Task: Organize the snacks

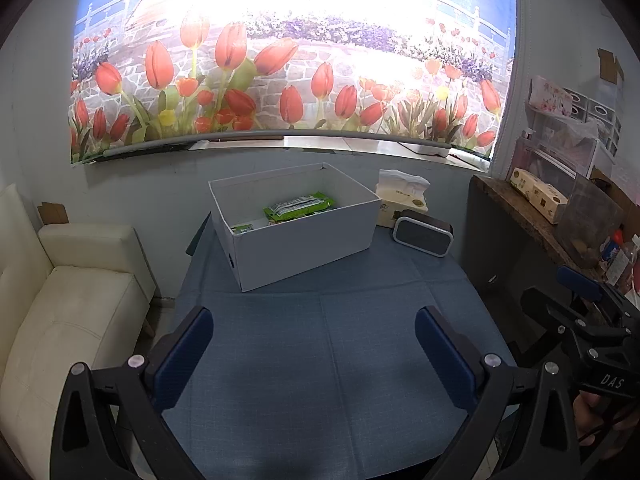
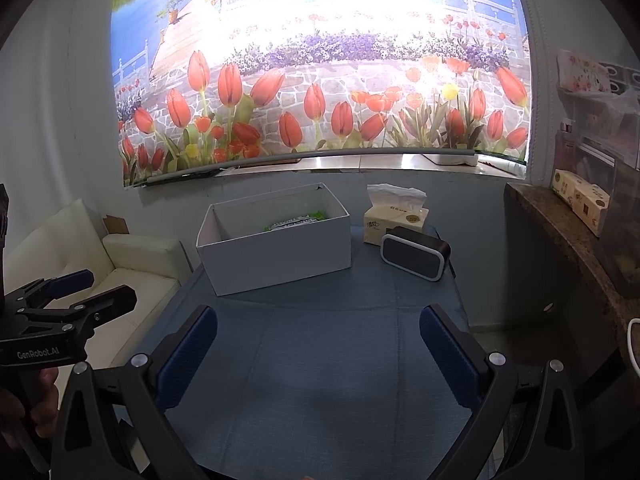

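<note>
Hovering over the bare blue counter (image 1: 320, 360), the left hand-held gripper (image 1: 314, 344) and right hand-held gripper (image 2: 318, 344) are both spread and carry nothing. At twelve o'clock, green snack packets (image 1: 298, 208) lie inside the white box (image 1: 304, 248); with no snacks visible outside it, the sorting looks finished.

A small room in a home, set up as a sitting corner. A cream padded sofa (image 1: 68, 320) stands against a pale wall beside a table covered with a blue cloth (image 1: 320, 360). Above the table, a roller blind printed with red tulips (image 1: 280, 80) covers a bright window. A tissue pack (image 2: 394, 220) and a small dark speaker (image 2: 414, 254) sit on the table. To the right, a stone-topped counter (image 2: 568, 240) holds clear plastic drawers and boxes.
</note>
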The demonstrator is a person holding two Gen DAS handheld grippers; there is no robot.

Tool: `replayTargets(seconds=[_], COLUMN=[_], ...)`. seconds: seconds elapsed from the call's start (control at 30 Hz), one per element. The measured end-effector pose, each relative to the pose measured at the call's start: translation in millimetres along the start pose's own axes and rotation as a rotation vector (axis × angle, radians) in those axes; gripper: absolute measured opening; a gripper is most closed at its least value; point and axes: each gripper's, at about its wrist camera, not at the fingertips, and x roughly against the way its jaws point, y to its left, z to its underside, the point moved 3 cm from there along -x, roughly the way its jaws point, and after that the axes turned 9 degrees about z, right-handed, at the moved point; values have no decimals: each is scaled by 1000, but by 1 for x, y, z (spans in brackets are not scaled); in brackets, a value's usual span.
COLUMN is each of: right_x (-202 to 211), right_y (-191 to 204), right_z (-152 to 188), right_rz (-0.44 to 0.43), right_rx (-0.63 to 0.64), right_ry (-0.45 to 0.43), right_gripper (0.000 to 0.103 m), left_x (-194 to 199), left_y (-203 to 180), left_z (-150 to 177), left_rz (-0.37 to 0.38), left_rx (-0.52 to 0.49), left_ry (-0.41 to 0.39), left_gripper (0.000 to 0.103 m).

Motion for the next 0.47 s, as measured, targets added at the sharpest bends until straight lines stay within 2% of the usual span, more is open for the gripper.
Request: replayTargets(seconds=[0.47], right_x=[1], right_y=[1], right_z=[1], right_rz=[0], right_rx=[0], right_ry=[0], right_gripper=[103], left_x=[1], left_y=[0], left_z=[1], left_rz=[-1], left_rx=[1], left_ry=[-5], left_gripper=[103])
